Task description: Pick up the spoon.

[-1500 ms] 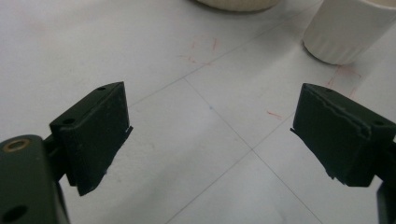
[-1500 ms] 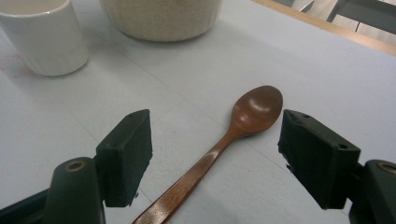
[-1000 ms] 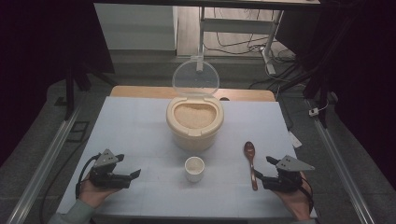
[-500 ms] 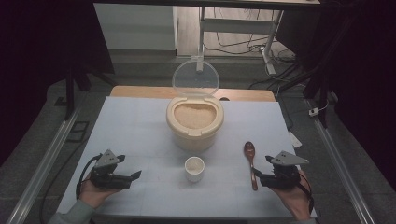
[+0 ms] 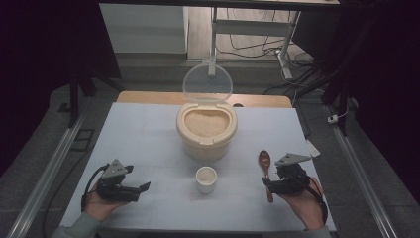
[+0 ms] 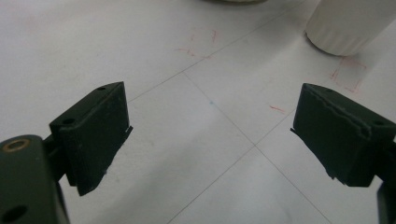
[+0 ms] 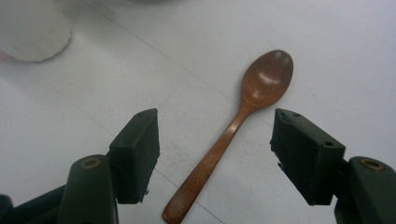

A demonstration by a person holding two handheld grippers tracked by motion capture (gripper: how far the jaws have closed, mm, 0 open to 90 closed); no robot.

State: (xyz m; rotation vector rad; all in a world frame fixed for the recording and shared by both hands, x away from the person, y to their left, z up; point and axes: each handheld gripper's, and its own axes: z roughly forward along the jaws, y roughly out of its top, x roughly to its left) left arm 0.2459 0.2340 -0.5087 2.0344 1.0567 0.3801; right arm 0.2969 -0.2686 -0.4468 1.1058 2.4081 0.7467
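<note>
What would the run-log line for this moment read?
right gripper: open, jaws just closing, straddling wooden spoon | left gripper: open, idle | cup: untouched

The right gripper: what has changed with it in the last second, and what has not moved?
The right gripper has slid toward the wooden spoon, and its jaws have just been closing a little; they straddle the handle without pressing it. The left gripper, the cup, the rice container and the spoon have stayed in place.
</note>
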